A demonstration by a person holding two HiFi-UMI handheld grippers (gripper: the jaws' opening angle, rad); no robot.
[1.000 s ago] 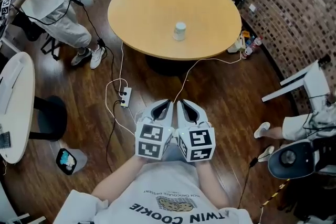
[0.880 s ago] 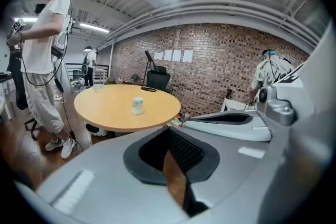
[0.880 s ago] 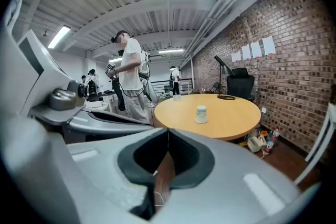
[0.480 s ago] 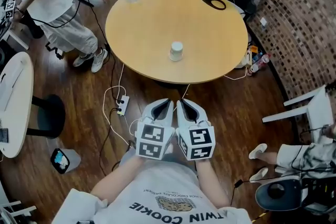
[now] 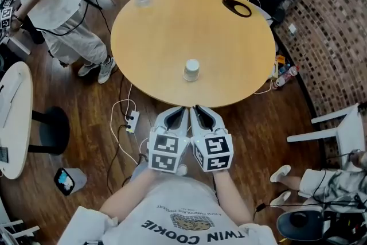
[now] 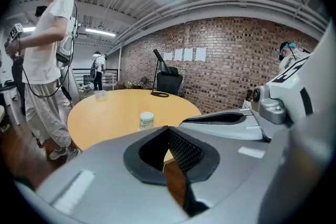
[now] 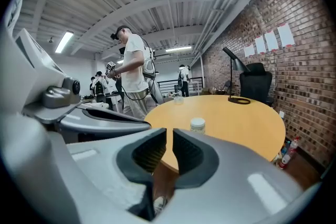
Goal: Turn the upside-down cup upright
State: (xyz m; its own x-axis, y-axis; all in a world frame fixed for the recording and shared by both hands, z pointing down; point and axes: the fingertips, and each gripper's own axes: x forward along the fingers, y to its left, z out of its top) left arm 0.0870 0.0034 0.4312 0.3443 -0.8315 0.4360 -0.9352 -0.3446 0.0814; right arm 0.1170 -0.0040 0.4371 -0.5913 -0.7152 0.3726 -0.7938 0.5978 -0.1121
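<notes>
Step in hand is the approach, no contact w/ anything yet. The cup (image 5: 191, 70) stands on the round wooden table (image 5: 241, 60), near the edge closest to us and well apart from both grippers. It looks bottom-up w/ a flat white top, tho it's too small to be sure.

We hold the left gripper (image 5: 179, 109) and right gripper (image 5: 198, 108) side by side in front of the chest, tips just short of the table edge and pointing at the cup. Left jaws are together, nothing btwn them. Right jaws are all but together: there's a thin slit btwn the pads, they've just been starting to open, and nothing's in the gap.

Next move, as we judge it: carry on over the table edge, spread one pair of jaws wide enough for the cup's body, and grip it at the sides. Then roll the wrist to flip it and set it down on its base. The cup looks light, so a nudge before the jaws are wide could tip it or push it away.

Vs the earlier head view, the table and cup sit lower and nearer, and the table edge, then well ahead of the tips, is now almost at them. The grippers' side-by-side pose is unchanged. A person (image 5: 51, 3) stands off at far left, clear of our path.
</notes>
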